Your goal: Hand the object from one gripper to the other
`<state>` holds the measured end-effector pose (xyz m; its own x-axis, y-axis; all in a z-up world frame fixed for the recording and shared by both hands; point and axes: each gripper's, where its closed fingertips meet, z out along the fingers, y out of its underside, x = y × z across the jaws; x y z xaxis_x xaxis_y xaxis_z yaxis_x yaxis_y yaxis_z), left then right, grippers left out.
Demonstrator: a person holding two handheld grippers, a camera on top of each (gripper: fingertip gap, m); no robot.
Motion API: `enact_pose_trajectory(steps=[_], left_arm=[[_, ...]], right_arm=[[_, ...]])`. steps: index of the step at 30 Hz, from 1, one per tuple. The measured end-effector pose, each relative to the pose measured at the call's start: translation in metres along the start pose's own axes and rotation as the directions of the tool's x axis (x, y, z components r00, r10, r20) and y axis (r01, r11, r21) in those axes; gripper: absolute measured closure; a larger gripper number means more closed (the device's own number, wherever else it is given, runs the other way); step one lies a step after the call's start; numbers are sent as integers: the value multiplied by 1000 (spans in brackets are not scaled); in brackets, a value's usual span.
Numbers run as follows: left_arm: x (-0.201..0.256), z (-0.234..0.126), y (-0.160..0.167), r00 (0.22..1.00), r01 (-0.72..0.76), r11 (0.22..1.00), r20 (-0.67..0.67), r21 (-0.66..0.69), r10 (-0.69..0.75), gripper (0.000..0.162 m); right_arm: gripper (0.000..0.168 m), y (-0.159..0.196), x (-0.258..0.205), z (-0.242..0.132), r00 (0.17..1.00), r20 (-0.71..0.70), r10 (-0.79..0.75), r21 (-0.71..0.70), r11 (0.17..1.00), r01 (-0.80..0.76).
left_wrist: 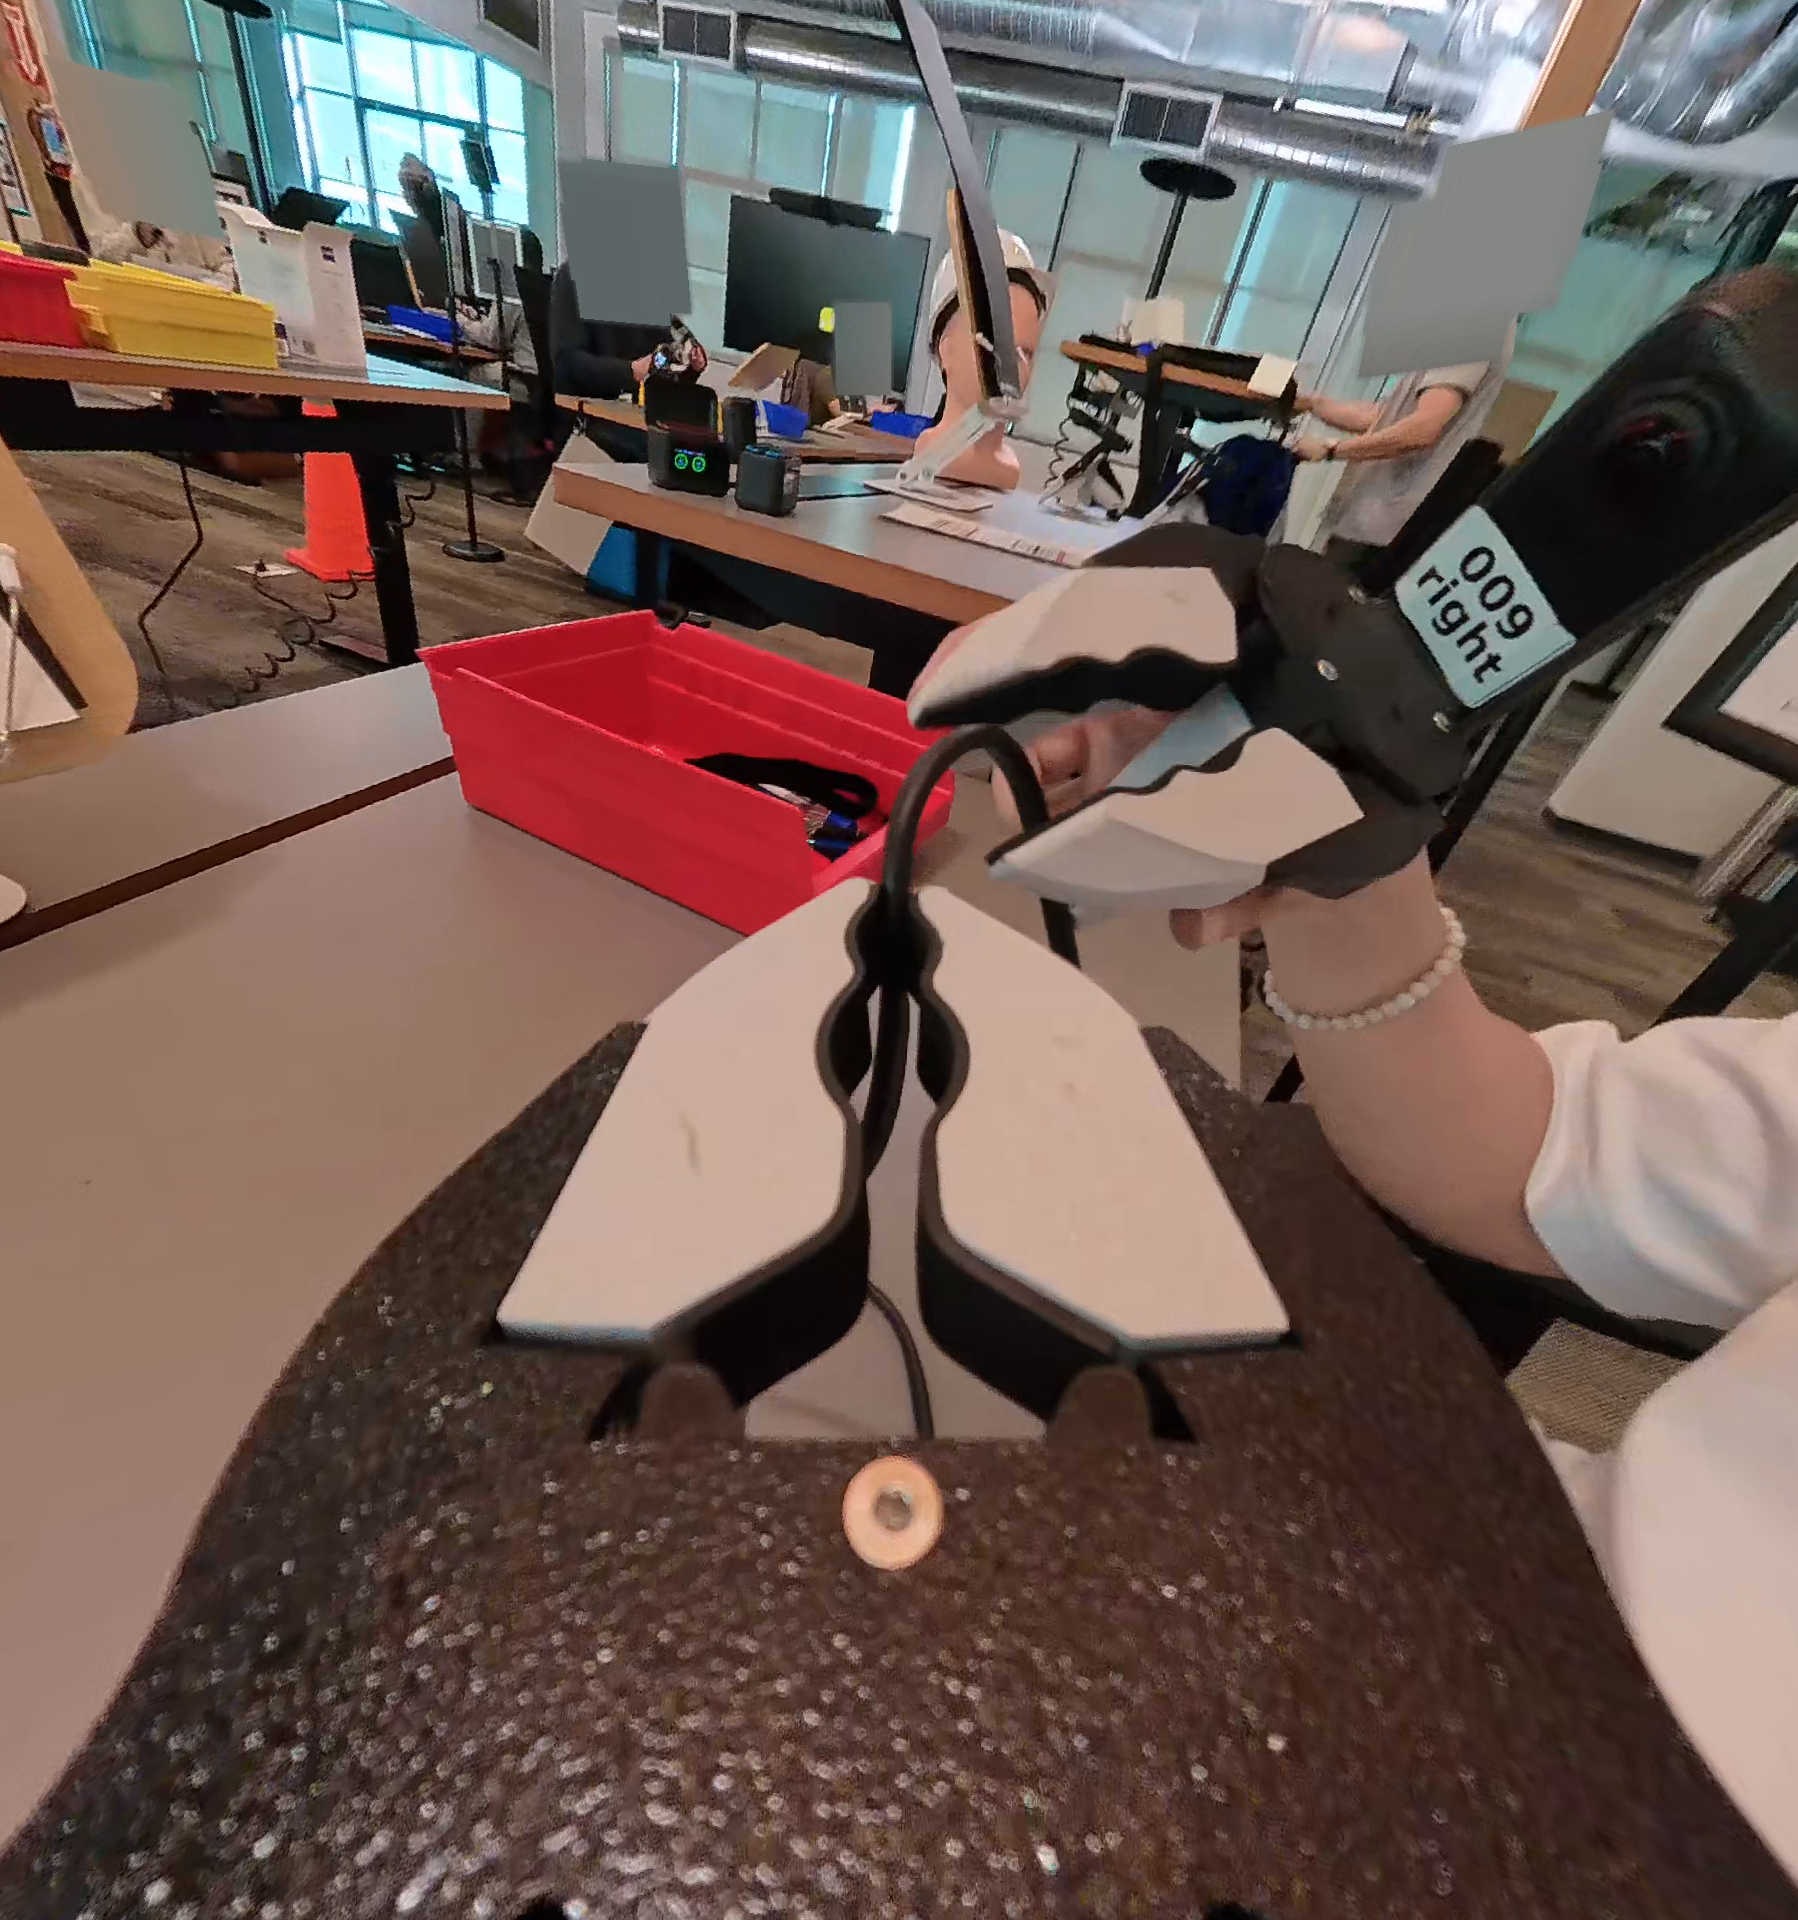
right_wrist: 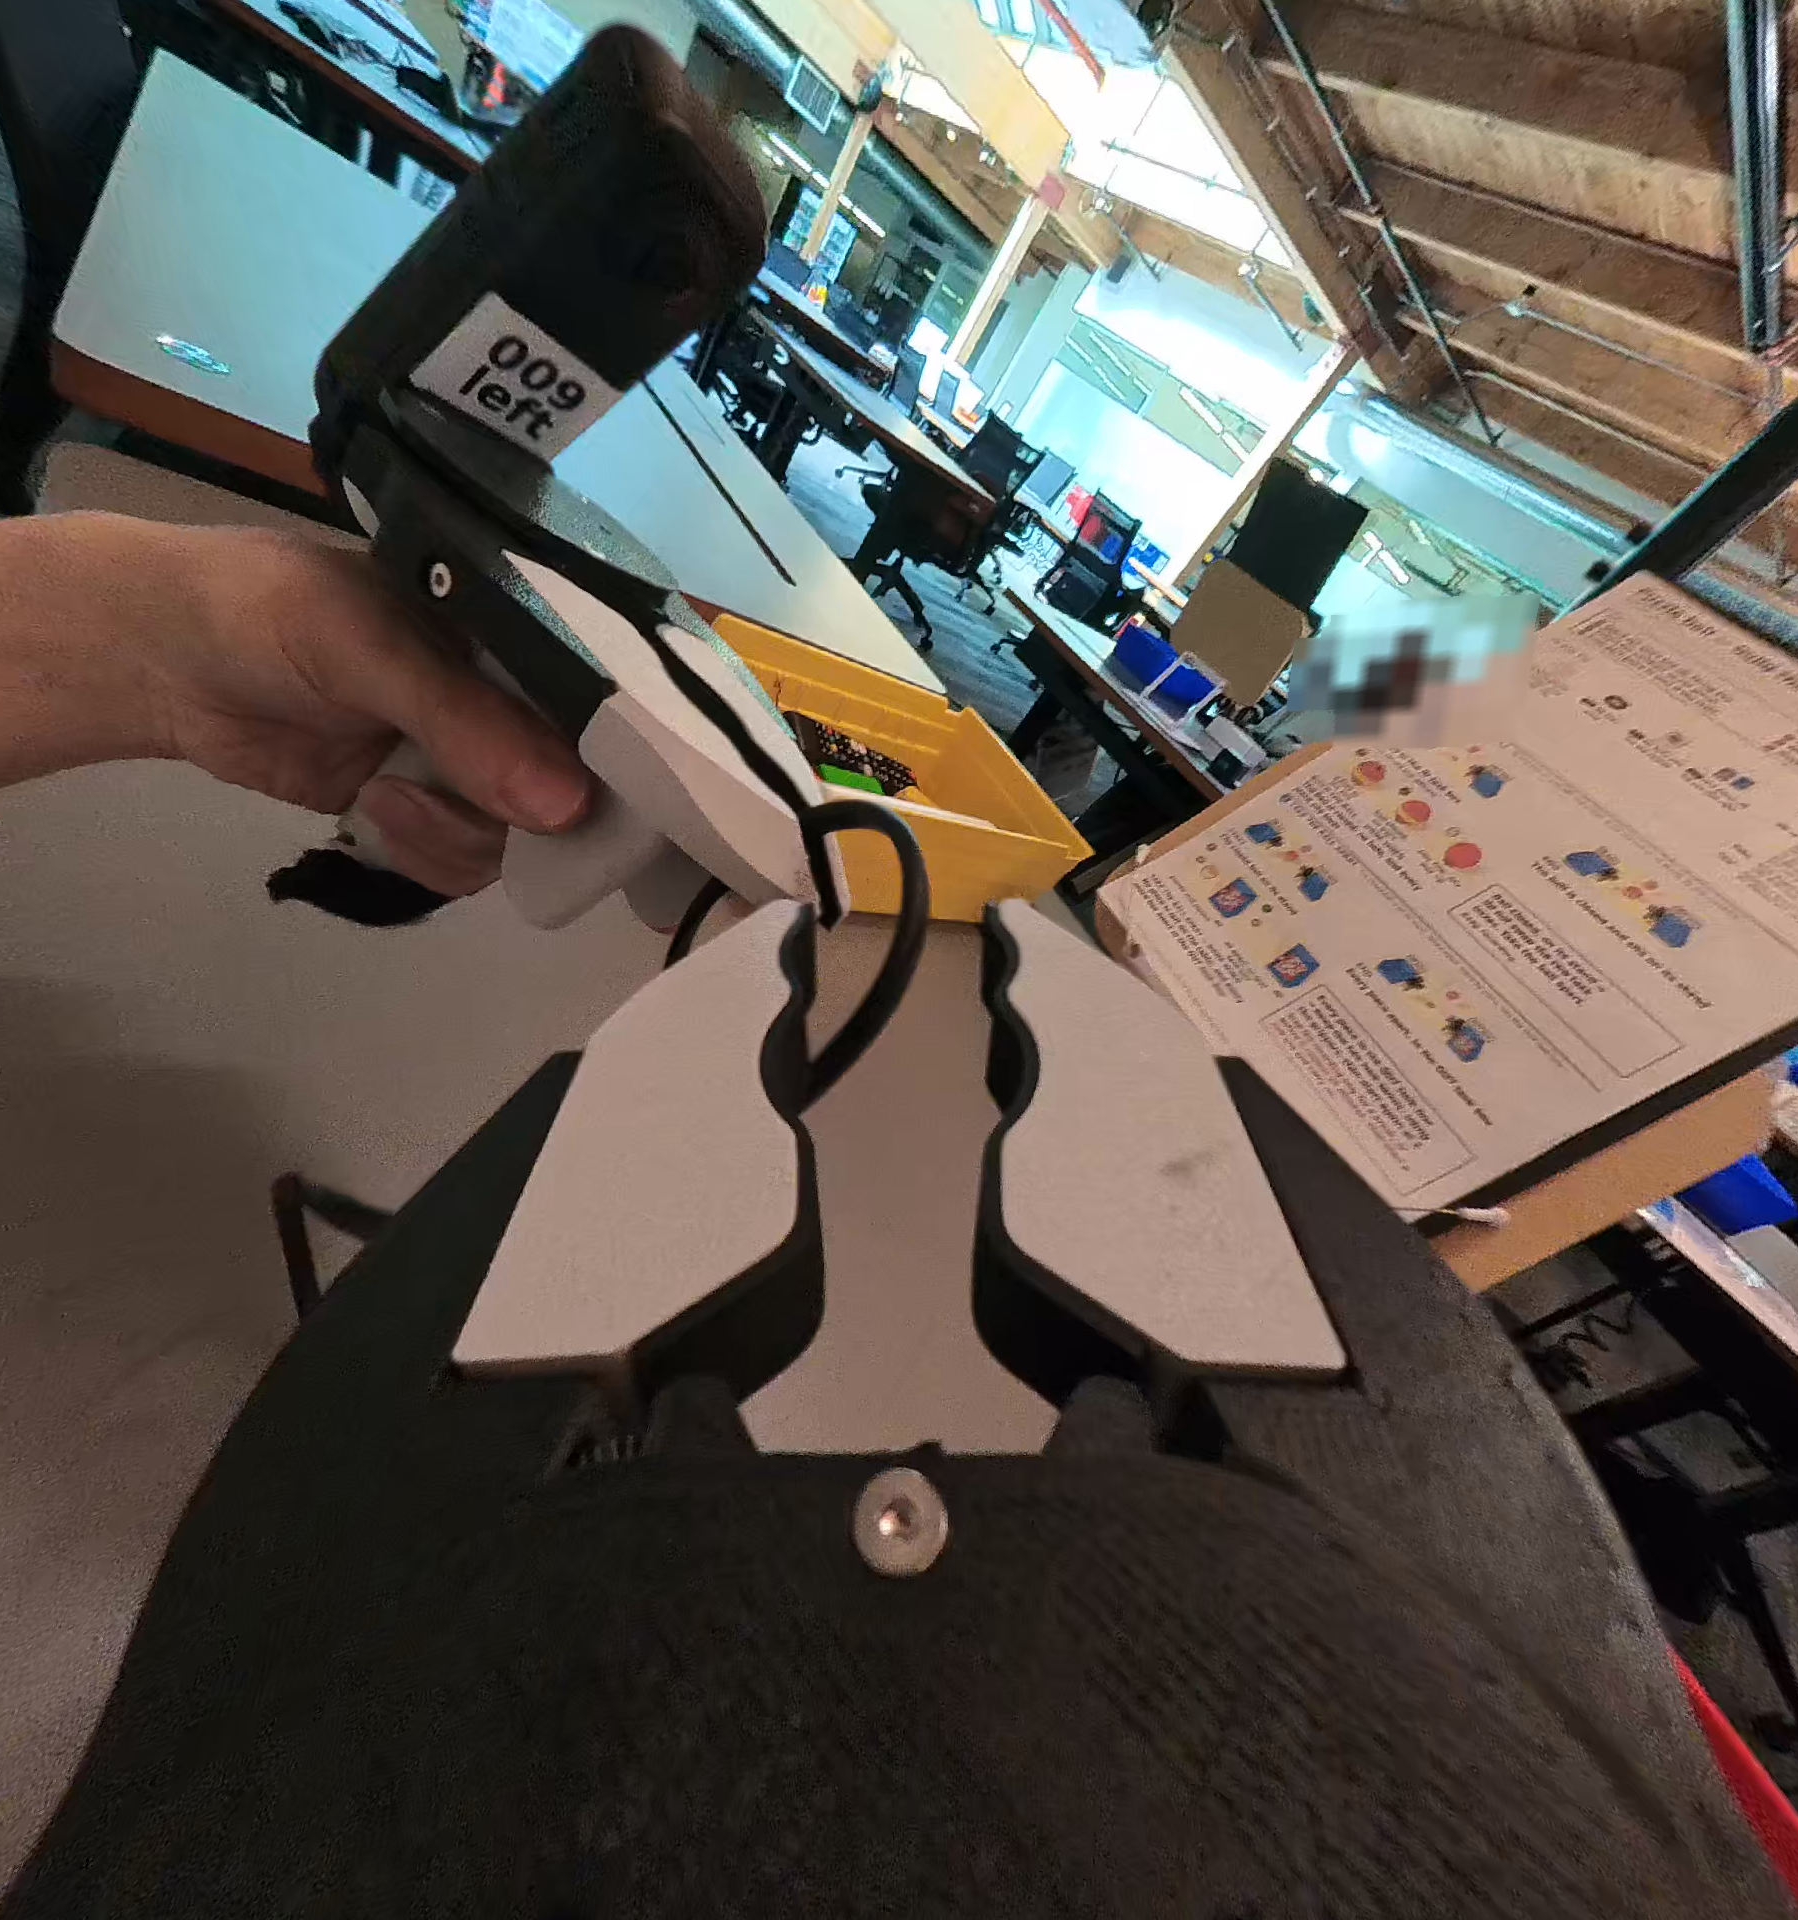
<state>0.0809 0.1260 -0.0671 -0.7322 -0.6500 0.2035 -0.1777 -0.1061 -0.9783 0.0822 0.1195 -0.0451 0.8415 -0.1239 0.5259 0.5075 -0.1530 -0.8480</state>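
**A:** Why is the thin black rubber-sheathed cable (left_wrist: 900,831) held up in the air like that?

**B:** I keep it off the grey table (left_wrist: 251,1039) so its free arch is reachable. My left gripper (left_wrist: 890,925) is pinched together on the cable near the fingertips; the loop rises from there and bends toward the right gripper (left_wrist: 962,774).

**A:** And the right one?

**B:** Its jaws stand apart, straddling the arch; in the right wrist view the cable (right_wrist: 900,935) curves through the gap near one finger (right_wrist: 666,1122), nothing clamped yet. I judge closing comes next.

**A:** Pose?

**B:** The right gripper comes in tilted from the side, above the near corner of the red plastic bin (left_wrist: 583,727); a hand (right_wrist: 282,675) holds the left level.
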Motion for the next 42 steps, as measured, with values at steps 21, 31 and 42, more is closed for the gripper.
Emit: enact_pose_trajectory(steps=[21,31,42], left_arm=[[12,7,85,989,-149,869,-61,-472,136,100],[-13,9,142,995,-101,750,-60,-654,82,162],[-18,-25,-28,987,7,990,158,138,-29,162]], right_arm=[[165,-1,90,-44,891,-424,164,148,983,-110],[164,20,111,-62,857,-494,148,67,989,-132],[123,71,33,-7,988,-50,147,-217,964,-155]])
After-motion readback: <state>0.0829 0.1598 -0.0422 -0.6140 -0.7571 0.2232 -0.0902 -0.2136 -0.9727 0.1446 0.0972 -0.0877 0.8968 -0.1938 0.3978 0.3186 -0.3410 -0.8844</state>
